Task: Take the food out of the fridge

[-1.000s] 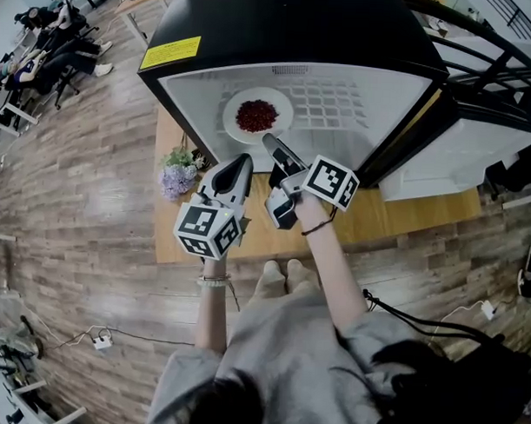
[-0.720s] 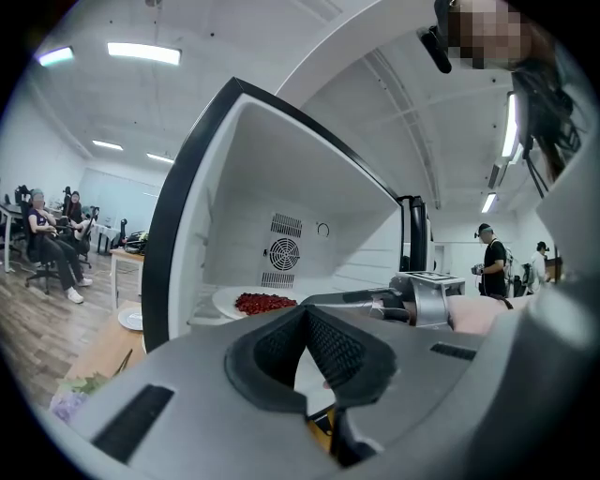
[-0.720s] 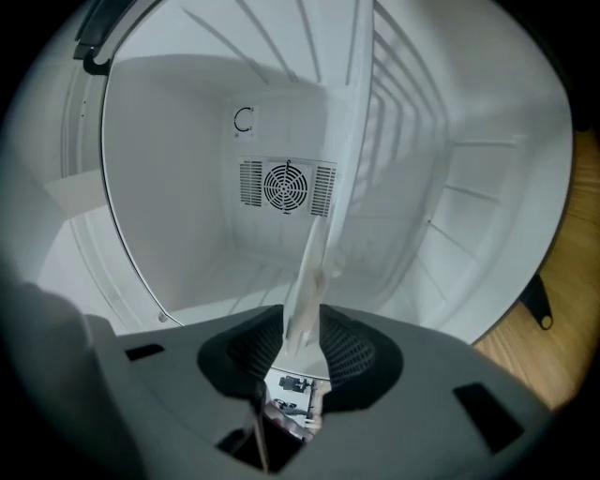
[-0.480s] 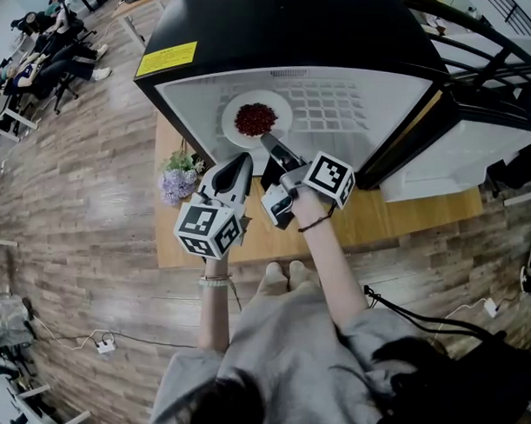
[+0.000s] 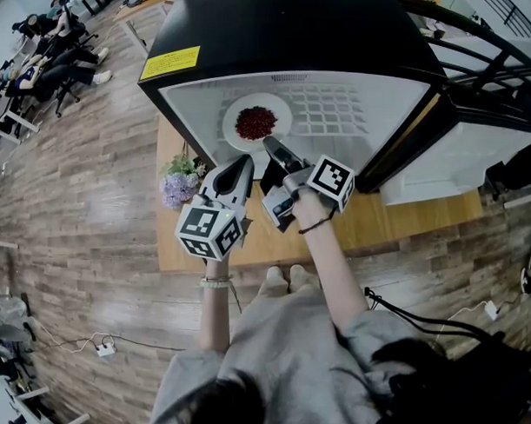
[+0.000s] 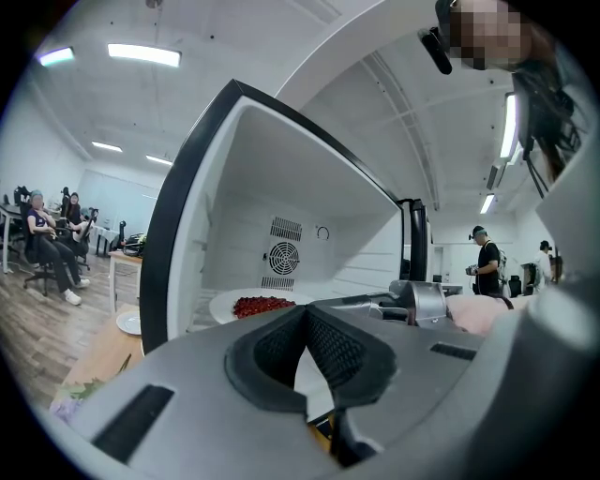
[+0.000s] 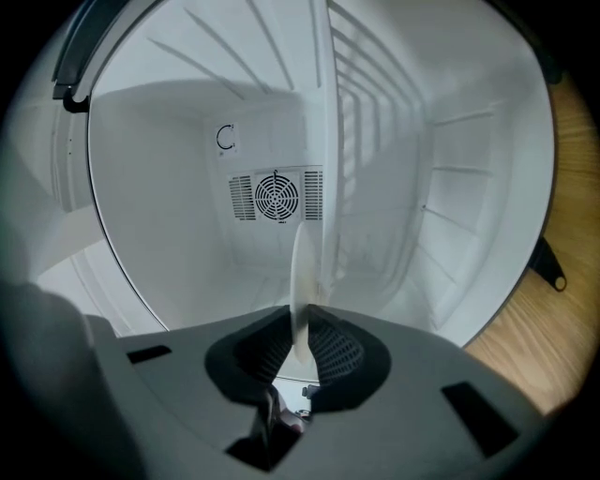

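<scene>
A white plate (image 5: 230,125) of red food (image 5: 256,121) sits on the wire shelf inside the open fridge (image 5: 298,34). My right gripper (image 5: 270,144) reaches into the fridge at the plate's near edge. In the right gripper view the plate's rim (image 7: 302,267) stands edge-on between the pads, and the jaws of the right gripper (image 7: 302,342) are closing on it. My left gripper (image 5: 243,162) hangs just outside the fridge, left of the right one, shut and holding nothing. From the left gripper (image 6: 305,314) the plate (image 6: 223,306) and food (image 6: 262,305) show ahead.
The fridge stands on a low wooden platform (image 5: 404,216), its door (image 5: 463,161) swung open to the right. A bunch of purple flowers (image 5: 180,179) lies on the platform's left end. People sit at desks (image 5: 45,43) far left.
The right gripper's jaws have come together around the plate's near rim and the gripper has rolled a little. The left gripper has stayed where it was.
</scene>
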{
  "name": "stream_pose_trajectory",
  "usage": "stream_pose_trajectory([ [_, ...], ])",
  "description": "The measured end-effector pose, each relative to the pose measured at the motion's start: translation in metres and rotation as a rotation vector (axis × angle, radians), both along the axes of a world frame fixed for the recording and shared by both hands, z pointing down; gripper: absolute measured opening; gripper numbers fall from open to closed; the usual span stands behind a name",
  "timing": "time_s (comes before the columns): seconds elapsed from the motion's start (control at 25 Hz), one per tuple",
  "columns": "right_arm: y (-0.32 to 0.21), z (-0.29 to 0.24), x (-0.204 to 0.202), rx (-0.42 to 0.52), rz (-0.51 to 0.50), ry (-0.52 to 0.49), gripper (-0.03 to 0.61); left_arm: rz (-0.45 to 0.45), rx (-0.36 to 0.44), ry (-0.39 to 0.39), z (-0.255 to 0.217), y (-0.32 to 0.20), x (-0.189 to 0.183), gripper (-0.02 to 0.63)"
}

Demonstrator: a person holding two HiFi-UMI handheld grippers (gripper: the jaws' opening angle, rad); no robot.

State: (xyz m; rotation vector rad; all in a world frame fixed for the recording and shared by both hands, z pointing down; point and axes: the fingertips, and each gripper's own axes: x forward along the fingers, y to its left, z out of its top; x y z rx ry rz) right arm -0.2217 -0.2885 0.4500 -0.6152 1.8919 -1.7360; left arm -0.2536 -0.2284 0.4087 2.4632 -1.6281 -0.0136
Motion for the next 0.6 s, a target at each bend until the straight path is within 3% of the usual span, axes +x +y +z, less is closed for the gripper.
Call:
stream_pose_trajectory([
  [0.6,0.009,-0.017,0.012,0.001,0.016,-0.062,0.048,0.005,0.034,0.01,-0.015,0.012,0.005,0.008],
])
